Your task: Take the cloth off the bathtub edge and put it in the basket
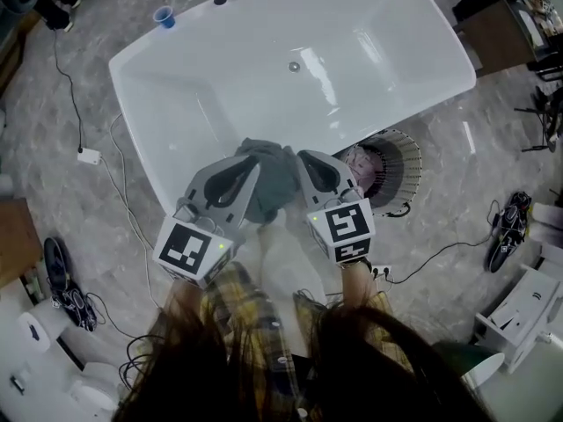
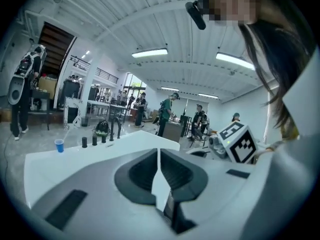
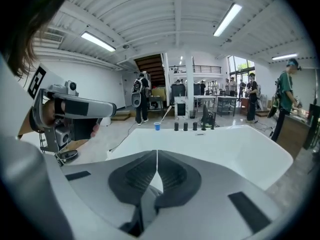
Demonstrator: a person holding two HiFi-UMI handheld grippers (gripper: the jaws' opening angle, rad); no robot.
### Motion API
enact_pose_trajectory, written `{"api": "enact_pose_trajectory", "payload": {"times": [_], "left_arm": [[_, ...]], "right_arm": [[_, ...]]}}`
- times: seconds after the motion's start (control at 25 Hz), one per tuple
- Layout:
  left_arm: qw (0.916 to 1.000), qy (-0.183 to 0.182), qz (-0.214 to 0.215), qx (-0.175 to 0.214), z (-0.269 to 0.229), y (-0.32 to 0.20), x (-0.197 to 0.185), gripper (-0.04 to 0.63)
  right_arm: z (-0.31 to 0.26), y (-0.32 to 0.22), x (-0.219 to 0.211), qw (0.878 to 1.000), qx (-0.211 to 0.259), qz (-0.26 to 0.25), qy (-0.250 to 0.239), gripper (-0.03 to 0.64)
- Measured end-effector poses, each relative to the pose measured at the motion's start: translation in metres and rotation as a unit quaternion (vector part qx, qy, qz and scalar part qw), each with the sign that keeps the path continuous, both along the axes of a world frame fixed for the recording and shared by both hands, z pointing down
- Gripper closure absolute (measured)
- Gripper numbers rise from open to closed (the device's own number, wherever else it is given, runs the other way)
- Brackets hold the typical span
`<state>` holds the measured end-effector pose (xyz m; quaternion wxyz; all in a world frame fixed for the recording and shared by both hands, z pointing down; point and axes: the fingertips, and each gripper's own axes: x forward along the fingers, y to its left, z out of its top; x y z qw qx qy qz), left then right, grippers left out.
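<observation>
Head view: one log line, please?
grey-green cloth: on white bathtub edge | left gripper: shut | right gripper: shut | round wire basket: beside bathtub

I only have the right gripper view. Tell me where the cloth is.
Observer: The cloth lies on the near edge of the tub, between the left gripper and the right gripper.
Operator: Now place the basket for me.
Observer: The basket stands on the floor against the tub's near right side, just past the right gripper.
Operator: Report the left jaws.
Observer: In the left gripper view they are together, with nothing between them.
</observation>
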<state>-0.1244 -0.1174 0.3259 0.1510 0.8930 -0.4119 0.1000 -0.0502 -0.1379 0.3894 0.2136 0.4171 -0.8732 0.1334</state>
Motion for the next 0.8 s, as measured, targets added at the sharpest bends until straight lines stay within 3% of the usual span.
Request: {"api": "enact_pose_trajectory", "payload": {"times": [0.24, 0.8], "left_arm": [[0.9995, -0.023, 0.017, -0.016, 0.051, 0.004, 0.001, 0.566], [0.9923, -0.065, 0.008, -0.105, 0.185, 0.022, -0.013, 0.566]], "right_arm": [[0.044, 0.003, -0.005, 0.999, -0.026, -0.01, 0.021, 0.6], [0.177, 0.031, -0.007, 0.993, -0.117, 0.006, 0.025, 0.598]]}}
